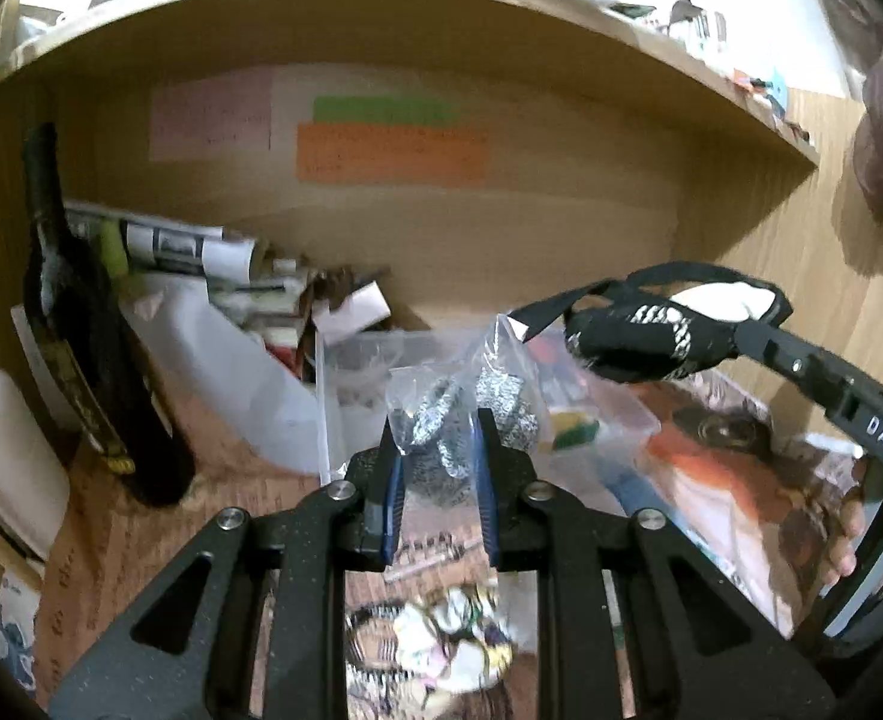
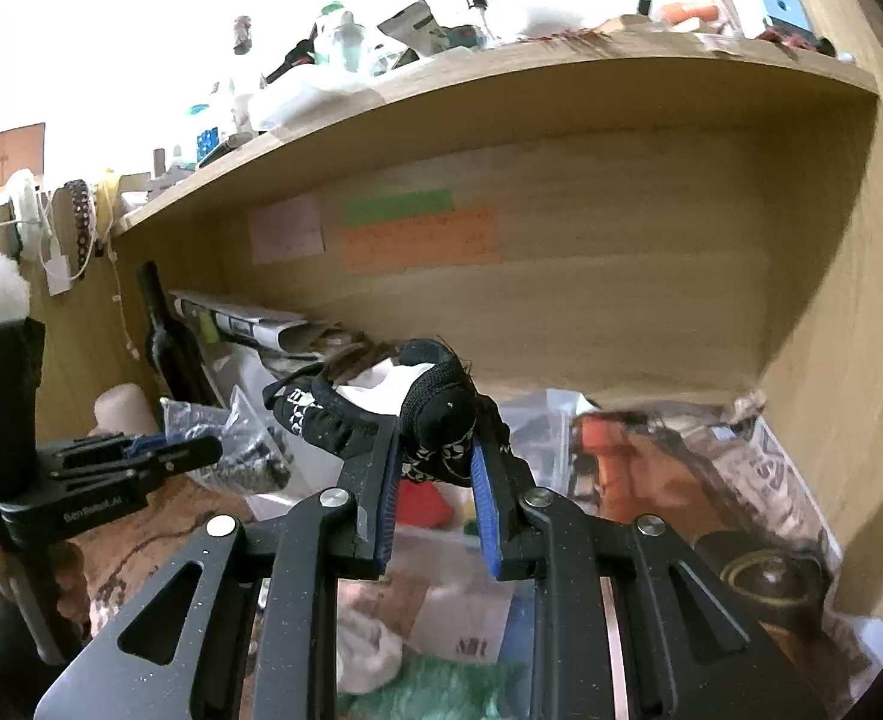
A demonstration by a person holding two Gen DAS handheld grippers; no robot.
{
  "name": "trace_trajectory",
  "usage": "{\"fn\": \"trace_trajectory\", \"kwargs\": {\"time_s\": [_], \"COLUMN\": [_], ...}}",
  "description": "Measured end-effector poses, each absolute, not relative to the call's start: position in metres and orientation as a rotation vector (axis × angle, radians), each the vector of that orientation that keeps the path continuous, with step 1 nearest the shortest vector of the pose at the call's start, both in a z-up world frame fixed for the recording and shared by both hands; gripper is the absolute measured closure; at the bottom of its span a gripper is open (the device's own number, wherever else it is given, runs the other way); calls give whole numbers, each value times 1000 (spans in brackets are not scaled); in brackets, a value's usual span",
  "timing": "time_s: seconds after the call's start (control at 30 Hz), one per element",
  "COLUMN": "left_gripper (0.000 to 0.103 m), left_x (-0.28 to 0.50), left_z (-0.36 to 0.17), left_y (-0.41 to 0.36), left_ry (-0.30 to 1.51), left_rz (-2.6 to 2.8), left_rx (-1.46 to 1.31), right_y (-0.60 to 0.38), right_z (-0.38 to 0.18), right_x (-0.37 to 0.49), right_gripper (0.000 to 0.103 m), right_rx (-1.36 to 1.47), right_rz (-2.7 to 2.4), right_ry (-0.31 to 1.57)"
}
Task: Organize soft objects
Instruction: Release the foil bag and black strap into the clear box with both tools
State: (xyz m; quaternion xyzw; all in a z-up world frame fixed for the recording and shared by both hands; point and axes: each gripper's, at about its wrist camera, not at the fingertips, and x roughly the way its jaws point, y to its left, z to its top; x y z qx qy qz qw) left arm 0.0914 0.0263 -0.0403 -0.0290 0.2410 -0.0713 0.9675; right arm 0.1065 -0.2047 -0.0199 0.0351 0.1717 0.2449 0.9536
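The left gripper is clamped on a clear plastic bag that holds black-and-white patterned fabric; the blue pads press the bag from both sides, and it is held up above the cluttered tabletop. In the right wrist view the same bag appears at the tip of the left gripper, to the left of the right gripper.

The right gripper is clenched on a rolled black sock bundle with white patterning and a white patch on its upper side; a black strap loop extends from the bundle toward the left. In the left wrist view this bundle sits at the end of the right gripper, raised above the clutter and just right of the bag, not touching it.

Below both grippers lies a clear plastic bin with mixed items inside. A dark wine bottle stands upright at the left side of the wooden alcove, with rolled papers lying behind it. Pink, green and orange sticky notes are stuck to the alcove's back panel. A wooden shelf above carries many small items, too blurred to identify.
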Motion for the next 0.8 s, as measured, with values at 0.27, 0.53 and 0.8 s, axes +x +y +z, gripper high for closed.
{"fn": "trace_trajectory", "kwargs": {"time_s": [0.27,0.53,0.8], "left_gripper": [82,82,82], "left_x": [135,184,205], "left_z": [-40,-74,-101], "left_y": [30,27,20], "left_ry": [514,645,735], "left_rz": [-123,-107,-113], "left_rx": [-66,-55,-25], "right_y": [-190,-167,-154], "right_z": [-22,-48,-81], "right_x": [135,175,201], "right_gripper": [83,83,81], "right_rx": [85,35,1], "right_rz": [504,478,488], "right_ry": [369,473,623]}}
